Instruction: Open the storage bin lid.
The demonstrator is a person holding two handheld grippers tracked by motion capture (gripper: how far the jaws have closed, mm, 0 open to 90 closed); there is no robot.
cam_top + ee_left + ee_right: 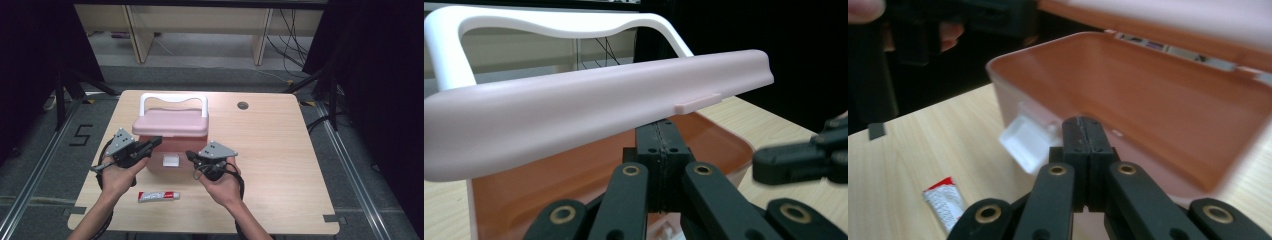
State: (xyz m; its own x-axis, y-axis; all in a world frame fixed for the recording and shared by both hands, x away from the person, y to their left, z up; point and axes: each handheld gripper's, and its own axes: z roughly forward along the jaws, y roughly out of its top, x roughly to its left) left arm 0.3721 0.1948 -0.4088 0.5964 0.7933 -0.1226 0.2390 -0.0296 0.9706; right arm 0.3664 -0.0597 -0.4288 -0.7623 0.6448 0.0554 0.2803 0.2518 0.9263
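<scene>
Both pairs of fingers are closed tight with nothing between them. The left gripper is pressing its closed tips up under the front edge of the pink lid, at about ten o'clock from the surface's centre, and in the left gripper view the lid is tilting up above the orange interior of the box. The right gripper is hovering at the box's front right corner, near the white latch, holding nothing. The pink box is sitting in the middle-left of the wooden surface, its white handle standing up at the back. A small red-and-white tube is lying at six o'clock from the box, untouched. By my judgement the lid is partly raised; opening it fully and putting the tube inside are likely remaining.
</scene>
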